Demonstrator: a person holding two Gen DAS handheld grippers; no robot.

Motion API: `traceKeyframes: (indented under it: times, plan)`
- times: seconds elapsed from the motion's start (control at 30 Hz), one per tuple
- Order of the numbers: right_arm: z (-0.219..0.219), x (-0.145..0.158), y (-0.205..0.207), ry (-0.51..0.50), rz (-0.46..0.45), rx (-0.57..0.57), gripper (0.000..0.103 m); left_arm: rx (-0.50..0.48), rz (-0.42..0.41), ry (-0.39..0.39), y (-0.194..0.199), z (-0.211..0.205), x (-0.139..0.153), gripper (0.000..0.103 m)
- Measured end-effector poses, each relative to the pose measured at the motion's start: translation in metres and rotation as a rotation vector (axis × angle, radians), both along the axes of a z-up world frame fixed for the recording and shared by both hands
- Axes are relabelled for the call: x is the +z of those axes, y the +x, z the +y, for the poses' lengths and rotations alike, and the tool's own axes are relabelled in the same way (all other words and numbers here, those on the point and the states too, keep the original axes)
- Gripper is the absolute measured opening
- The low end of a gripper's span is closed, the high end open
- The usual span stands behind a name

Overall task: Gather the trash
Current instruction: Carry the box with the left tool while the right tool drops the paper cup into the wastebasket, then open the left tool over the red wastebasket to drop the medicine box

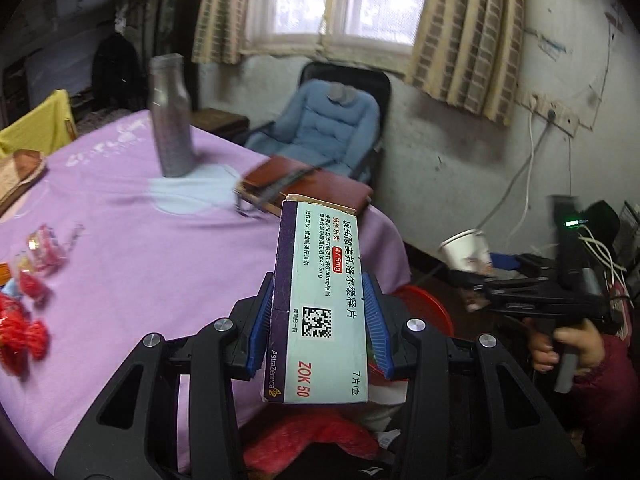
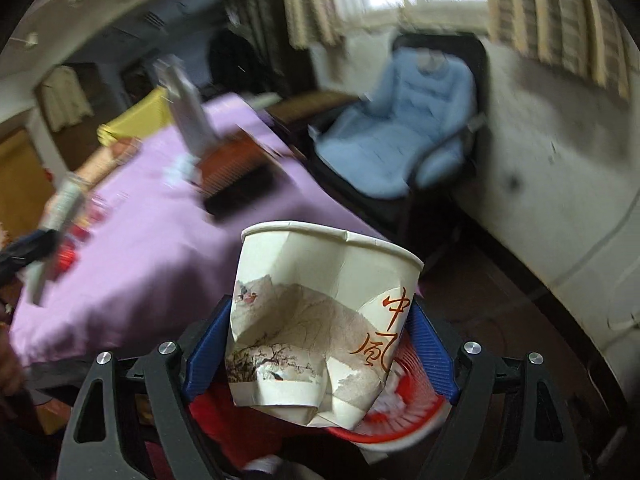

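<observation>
Here the left gripper (image 1: 318, 334) clamps a pill box (image 1: 318, 300) by its long sides, beside the purple table (image 1: 120, 220); the right gripper (image 2: 320, 354) pinches a crumpled paper cup (image 2: 320, 320) over a red bin (image 2: 408, 412) (both light, easily crushed).

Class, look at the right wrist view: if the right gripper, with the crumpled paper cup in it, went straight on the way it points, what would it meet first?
Probably the red basket just below the paper cup in the right gripper; depth is unclear, so it may pass over onto the floor.
</observation>
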State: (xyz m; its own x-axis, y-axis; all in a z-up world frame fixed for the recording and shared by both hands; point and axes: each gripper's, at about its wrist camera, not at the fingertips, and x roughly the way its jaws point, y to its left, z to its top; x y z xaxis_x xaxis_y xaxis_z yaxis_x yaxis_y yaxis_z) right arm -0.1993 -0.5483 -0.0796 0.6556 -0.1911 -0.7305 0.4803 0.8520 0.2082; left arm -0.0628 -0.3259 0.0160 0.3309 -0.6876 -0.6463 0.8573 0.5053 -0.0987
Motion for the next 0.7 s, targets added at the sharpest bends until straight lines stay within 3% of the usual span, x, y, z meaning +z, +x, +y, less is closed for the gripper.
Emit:
traceKeyframes:
  times: [0.13, 0.2, 0.53, 0.7]
  plan:
    - [-0.027, -0.063, 0.015, 0.076, 0.197, -0.03, 0.088, -0.045, 0.023, 0.023, -0.004, -0.022, -0.013, 0.043]
    - [-0.033, -0.069, 0.014, 0.094, 0.222, -0.027, 0.088, -0.063, 0.026, 0.031, -0.006, -0.03, -0.017, 0.043]
    - [-0.04, -0.019, -0.04, -0.039, 0.197, -0.062, 0.09, -0.163, 0.08, 0.074, -0.024, -0.085, -0.041, 0.043]
    - [-0.045, 0.003, -0.073, -0.092, 0.127, -0.103, 0.091, -0.223, 0.08, 0.112, -0.043, -0.124, -0.057, 0.043]
